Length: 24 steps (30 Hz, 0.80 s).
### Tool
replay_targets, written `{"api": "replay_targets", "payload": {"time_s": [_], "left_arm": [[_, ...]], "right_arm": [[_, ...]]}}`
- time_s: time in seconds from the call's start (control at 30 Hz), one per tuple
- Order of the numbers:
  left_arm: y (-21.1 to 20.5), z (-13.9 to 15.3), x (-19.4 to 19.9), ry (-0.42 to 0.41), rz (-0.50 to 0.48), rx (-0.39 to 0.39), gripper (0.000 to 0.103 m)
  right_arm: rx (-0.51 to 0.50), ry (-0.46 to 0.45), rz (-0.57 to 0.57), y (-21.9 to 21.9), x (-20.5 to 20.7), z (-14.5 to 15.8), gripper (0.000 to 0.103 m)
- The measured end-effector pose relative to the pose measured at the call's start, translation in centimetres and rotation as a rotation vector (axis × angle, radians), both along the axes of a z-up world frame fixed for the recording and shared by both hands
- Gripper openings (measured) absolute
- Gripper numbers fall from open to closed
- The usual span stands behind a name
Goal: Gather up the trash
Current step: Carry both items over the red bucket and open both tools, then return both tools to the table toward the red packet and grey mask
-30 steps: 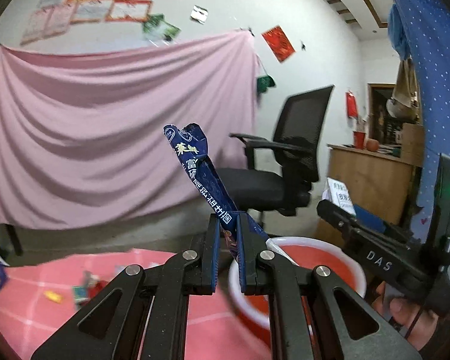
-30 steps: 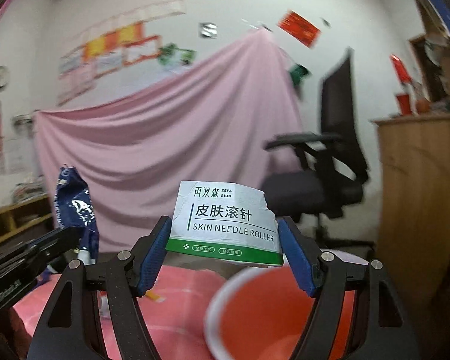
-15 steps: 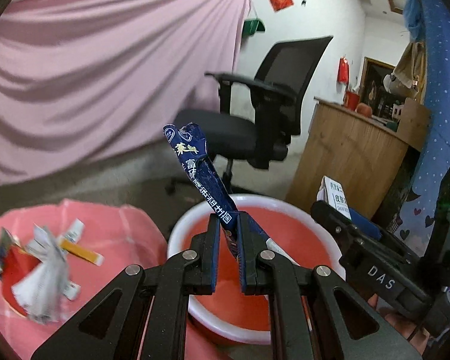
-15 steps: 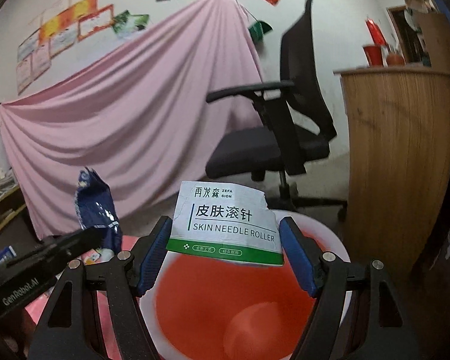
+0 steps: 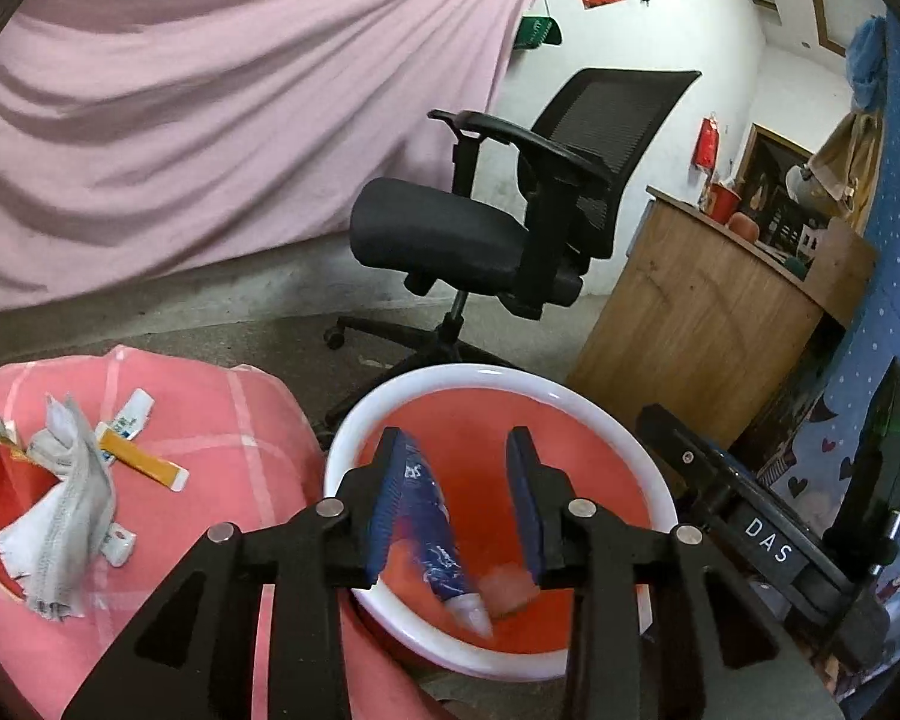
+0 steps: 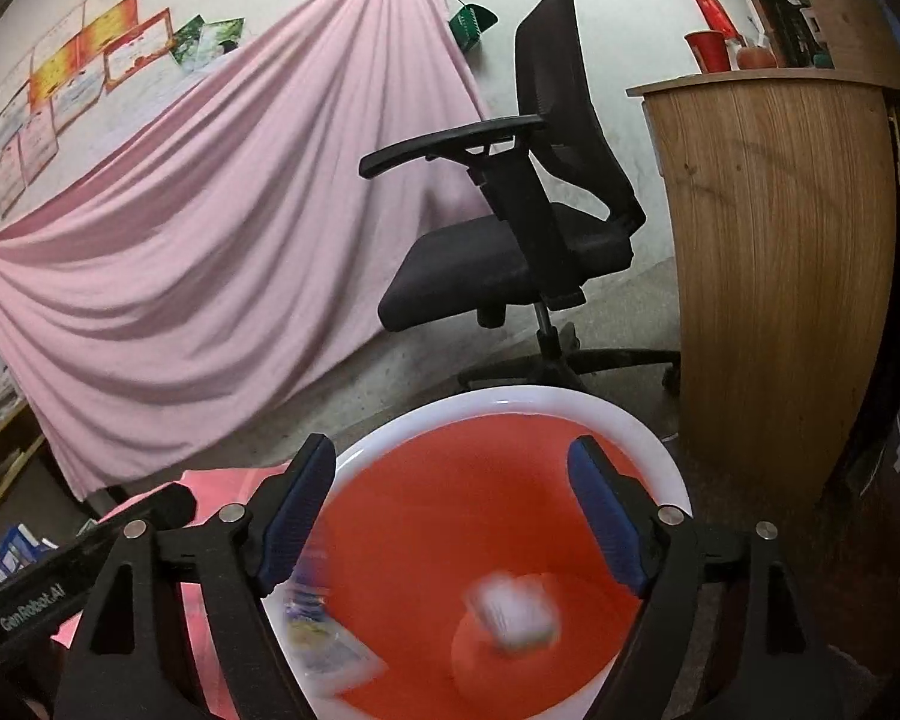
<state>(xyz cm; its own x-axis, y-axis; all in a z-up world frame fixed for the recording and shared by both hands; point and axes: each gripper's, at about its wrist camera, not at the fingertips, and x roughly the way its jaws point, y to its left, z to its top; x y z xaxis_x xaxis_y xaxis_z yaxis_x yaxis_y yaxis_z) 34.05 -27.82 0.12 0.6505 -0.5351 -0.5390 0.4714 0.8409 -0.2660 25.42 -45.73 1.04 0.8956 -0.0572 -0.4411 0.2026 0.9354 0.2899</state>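
Observation:
A red bin with a white rim (image 5: 354, 420) (image 6: 660, 438) stands on the floor below both grippers. My left gripper (image 5: 456, 504) is open above it; the blue wrapper (image 5: 435, 531) slides off its left finger into the bin. My right gripper (image 6: 450, 516) is open and empty above the bin. The white needle-roller packet (image 6: 513, 609) is blurred, falling inside the bin. The blue wrapper also shows blurred in the right wrist view (image 6: 324, 642). More trash, a crumpled tissue (image 5: 66, 504), an orange-and-white strip (image 5: 141, 462) and red paper (image 5: 12, 480), lies on the pink-clothed table (image 5: 222, 420).
A black office chair (image 5: 510, 228) stands behind the bin. A wooden counter (image 5: 708, 324) is to the right. A pink sheet (image 5: 210, 120) hangs on the back wall. The other gripper's body (image 5: 762, 540) is at my right.
Both grippers opened over the bin. The blue wrapper left the left gripper and the white packet left the right gripper; both are dropping into the bin.

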Motion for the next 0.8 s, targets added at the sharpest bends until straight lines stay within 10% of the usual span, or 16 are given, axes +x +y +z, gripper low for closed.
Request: {"api": "replay_targets", "payload": {"time_s": [0.33,0.57,0.8], "left_arm": [[6.0,2.3,-2.5,-0.136,0.135,-0.048,0.052],[12.3,3.8,-5.2,-0.276,0.286,-0.075,0.097],[17.8,3.8,-8.1,-0.393,0.384,-0.039,0.101]], "right_arm": [[-0.052,-0.15,0.052,3.3,-1.1,2.9,0.097],[-0.134,-0.32,0.156,8.0,-2.7,5.0,0.103],[-0.171,-0.42,0.237,11.9,-2.9,5.8,0.103]]}}
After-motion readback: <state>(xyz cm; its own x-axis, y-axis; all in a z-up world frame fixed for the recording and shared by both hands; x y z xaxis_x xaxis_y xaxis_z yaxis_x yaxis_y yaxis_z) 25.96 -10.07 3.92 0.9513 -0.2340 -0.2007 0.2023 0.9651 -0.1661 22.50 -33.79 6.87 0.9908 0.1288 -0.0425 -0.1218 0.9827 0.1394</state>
